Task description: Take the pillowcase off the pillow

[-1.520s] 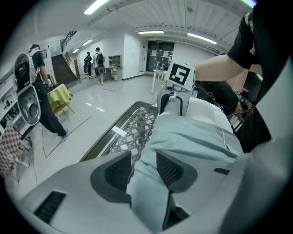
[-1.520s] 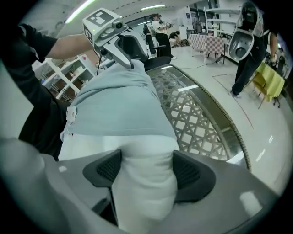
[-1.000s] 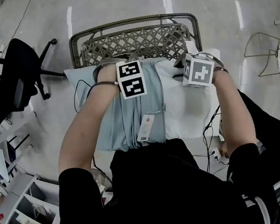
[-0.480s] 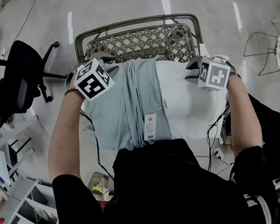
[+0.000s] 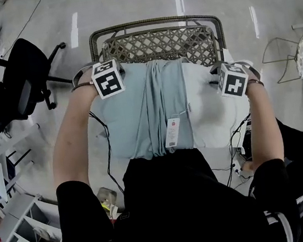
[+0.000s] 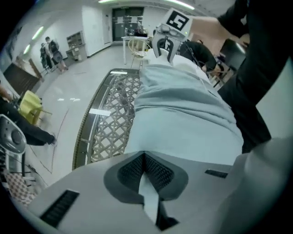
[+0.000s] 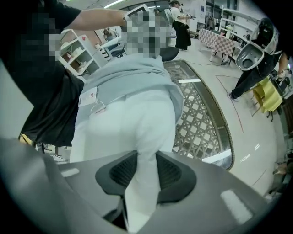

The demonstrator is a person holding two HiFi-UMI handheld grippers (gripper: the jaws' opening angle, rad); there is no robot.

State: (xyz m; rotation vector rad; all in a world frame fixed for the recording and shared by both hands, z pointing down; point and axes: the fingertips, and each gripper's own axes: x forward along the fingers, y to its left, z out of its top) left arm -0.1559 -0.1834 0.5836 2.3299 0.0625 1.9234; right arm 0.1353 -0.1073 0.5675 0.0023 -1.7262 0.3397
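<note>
The soft pale-blue fabric pillowcase point(image 5: 135, 120) lay bunched over the left part of the plump white pillow point(image 5: 213, 109). Both rested on the near side of the woven rattan table point(image 5: 155, 44). The left gripper point(image 6: 144, 161) had its fingers pressed tight on a thin fold of the pillowcase. The right gripper point(image 7: 145, 168) had its fingers narrowly parted and clamped on the pillow's bare white end. The cloth looked light and limp, so it would probably stretch and snag rather than slide. A hold near its left edge seemed best.
</note>
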